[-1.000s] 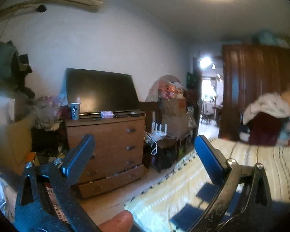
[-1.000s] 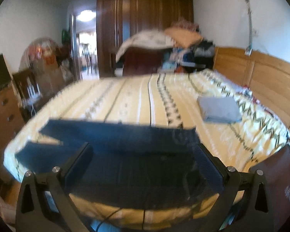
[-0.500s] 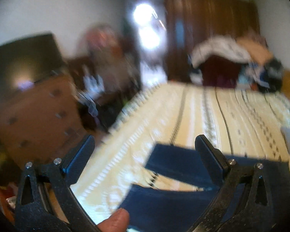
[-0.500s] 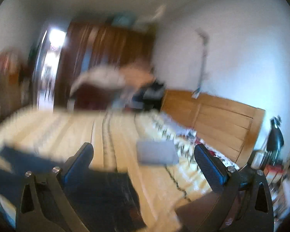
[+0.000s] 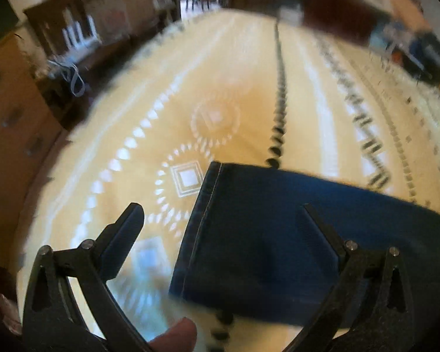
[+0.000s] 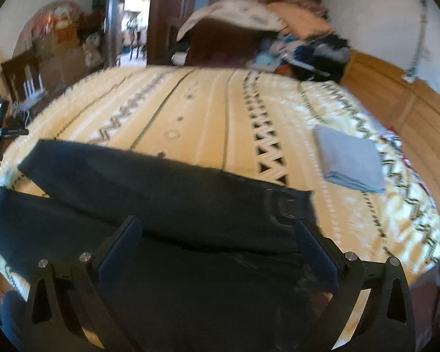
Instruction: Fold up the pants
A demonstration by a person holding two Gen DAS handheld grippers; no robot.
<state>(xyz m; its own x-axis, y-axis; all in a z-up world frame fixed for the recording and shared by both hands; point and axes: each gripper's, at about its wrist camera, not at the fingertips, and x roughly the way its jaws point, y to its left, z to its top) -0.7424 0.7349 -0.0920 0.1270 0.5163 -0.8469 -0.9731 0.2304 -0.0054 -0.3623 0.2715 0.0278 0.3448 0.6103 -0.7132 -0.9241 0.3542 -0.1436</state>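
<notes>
I'm holding my left gripper spread wide, gripping nothing, over a hemmed leg end of the dark blue pants at the lower centre of its view. My right gripper is gaping too, hovering above the pants lying flat across the yellow patterned bedspread. A folded grey cloth is sitting at right.

The pants are lying across the near end of the bed, legs pointing left (waistband to the right). A folded cloth is sitting to their right, well apart. Piled clothes are resting behind the bed, a dresser standing left.
</notes>
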